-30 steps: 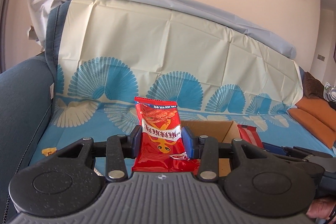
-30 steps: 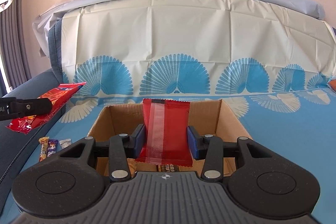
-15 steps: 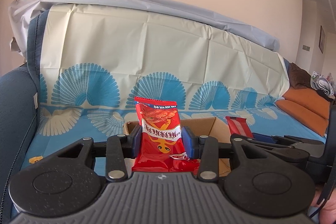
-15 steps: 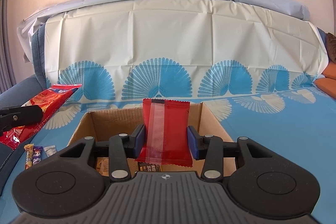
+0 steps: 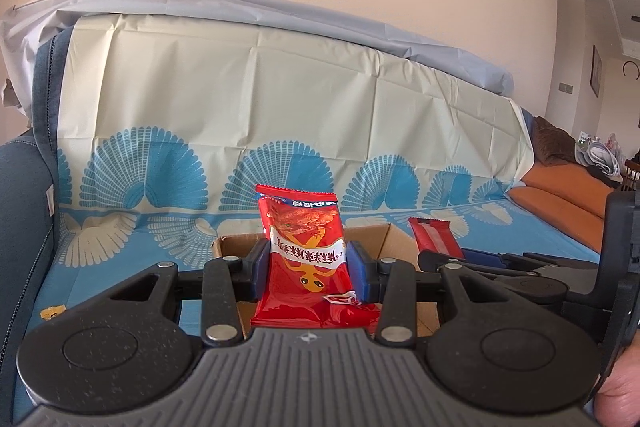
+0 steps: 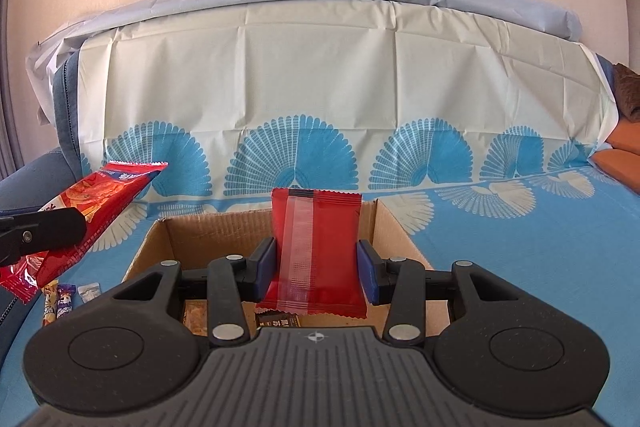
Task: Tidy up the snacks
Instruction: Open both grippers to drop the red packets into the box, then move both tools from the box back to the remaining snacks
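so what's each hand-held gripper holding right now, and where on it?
Left hand-held gripper: printed red snack packet, pinched across its middle. Right hand-held gripper: plain red packet, gripped by its side edges.

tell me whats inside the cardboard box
In the right wrist view, the box shows a dark wrapper and a tan snack on its floor. The red packet in the right gripper and the gripper body cover the rest.

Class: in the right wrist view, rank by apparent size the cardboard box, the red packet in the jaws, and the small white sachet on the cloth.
1. Cardboard box
2. Red packet, though nearness to the camera enlarges it
3. White sachet
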Available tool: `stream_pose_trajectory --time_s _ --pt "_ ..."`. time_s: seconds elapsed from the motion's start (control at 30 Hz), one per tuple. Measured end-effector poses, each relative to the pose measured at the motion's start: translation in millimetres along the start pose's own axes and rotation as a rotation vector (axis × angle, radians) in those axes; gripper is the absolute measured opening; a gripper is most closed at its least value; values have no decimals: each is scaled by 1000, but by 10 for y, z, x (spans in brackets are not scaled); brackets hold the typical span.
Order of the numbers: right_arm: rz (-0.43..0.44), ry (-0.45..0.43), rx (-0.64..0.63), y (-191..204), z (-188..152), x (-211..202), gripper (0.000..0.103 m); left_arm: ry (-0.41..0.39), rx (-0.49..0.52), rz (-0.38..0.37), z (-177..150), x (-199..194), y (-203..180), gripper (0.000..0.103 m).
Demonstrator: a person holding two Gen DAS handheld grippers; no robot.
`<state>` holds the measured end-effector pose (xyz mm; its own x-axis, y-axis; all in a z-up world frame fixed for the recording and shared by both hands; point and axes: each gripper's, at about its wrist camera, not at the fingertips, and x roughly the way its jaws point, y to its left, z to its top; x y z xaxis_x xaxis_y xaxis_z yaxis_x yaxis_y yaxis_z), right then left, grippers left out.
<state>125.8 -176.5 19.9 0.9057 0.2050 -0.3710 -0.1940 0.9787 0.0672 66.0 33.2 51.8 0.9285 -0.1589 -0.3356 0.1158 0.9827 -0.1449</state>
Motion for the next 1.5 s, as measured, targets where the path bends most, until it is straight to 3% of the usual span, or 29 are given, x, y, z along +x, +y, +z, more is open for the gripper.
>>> stream_pose_trajectory --time_s 0.17,0.27,0.37,0.4,0.77,0.97,1.5 --pt "-5 -12 6 -8 7 -10 45 -3 5 -20 0 -7 -23 46" --pt "-22 -12 9 -7 3 -14 51 21 -1 -72 -18 16 -27 48" --pt "-60 -17 16 -13 9 -12 73 7 22 -70 -22 -3 -73 58" --pt "-64 -18 24 -25 12 -13 74 8 20 -71 -24 -3 -72 58" --pt "-64 -6 24 3 8 5 75 33 11 -38 -30 44 -40 57" --pt "-60 1 30 65 5 12 75 44 3 -15 -21 28 48 45" --pt "45 26 17 718 -37 73 73 69 -40 104 -43 -151 694 38"
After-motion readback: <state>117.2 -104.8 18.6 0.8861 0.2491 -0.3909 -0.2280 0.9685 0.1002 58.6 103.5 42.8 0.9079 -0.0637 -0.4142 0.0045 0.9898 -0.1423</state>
